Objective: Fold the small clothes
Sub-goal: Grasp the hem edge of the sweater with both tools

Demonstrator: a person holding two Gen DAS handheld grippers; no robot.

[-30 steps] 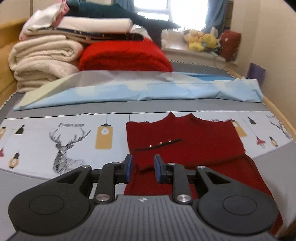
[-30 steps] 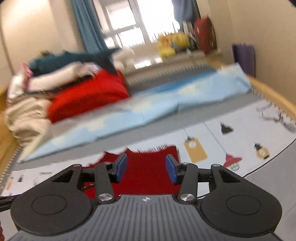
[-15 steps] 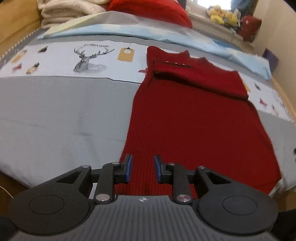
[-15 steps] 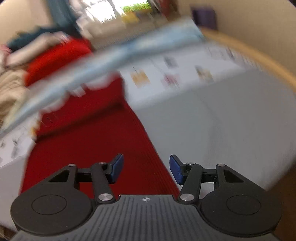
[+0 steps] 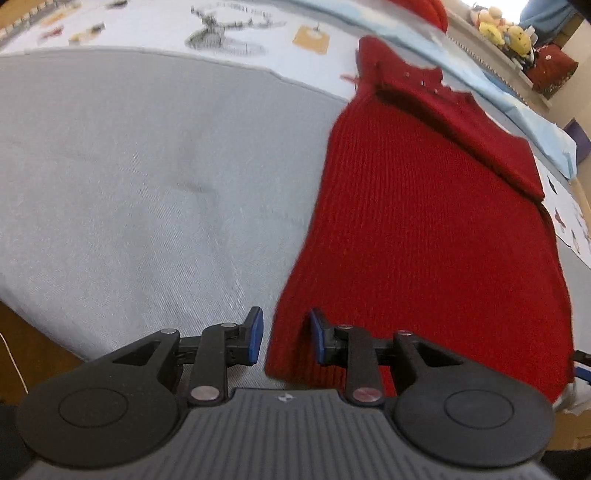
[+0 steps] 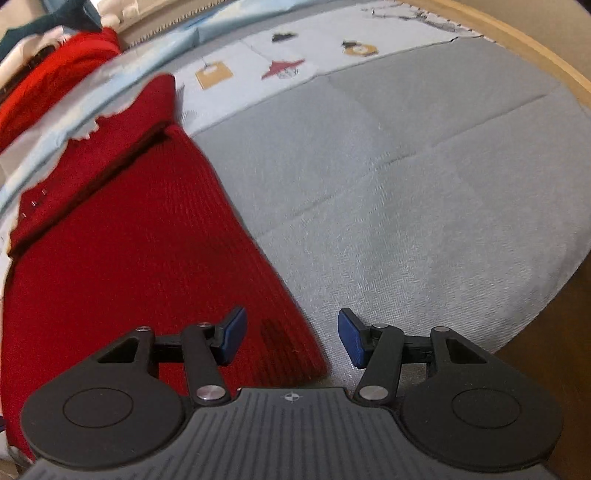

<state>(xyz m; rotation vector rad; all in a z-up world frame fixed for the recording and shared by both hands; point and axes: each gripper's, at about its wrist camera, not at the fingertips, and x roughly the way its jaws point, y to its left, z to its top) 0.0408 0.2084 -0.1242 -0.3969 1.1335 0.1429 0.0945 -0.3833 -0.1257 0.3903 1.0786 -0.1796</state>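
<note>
A dark red knitted garment lies flat on the grey bed cover, its top part folded down across the chest. My left gripper is open over the garment's near left hem corner, the corner lying between the blue pads. In the right wrist view the same garment fills the left side. My right gripper is open wide over its near right hem corner. Neither gripper holds cloth.
A printed white sheet with a deer and lamps lies beyond the grey cover. A light blue cloth and a bright red folded pile lie further back. Plush toys sit on the sill. The wooden bed edge runs along the right.
Both grippers have drawn back from the garment's top end to its near hem and dropped low over the two hem corners. Both have stayed open.
</note>
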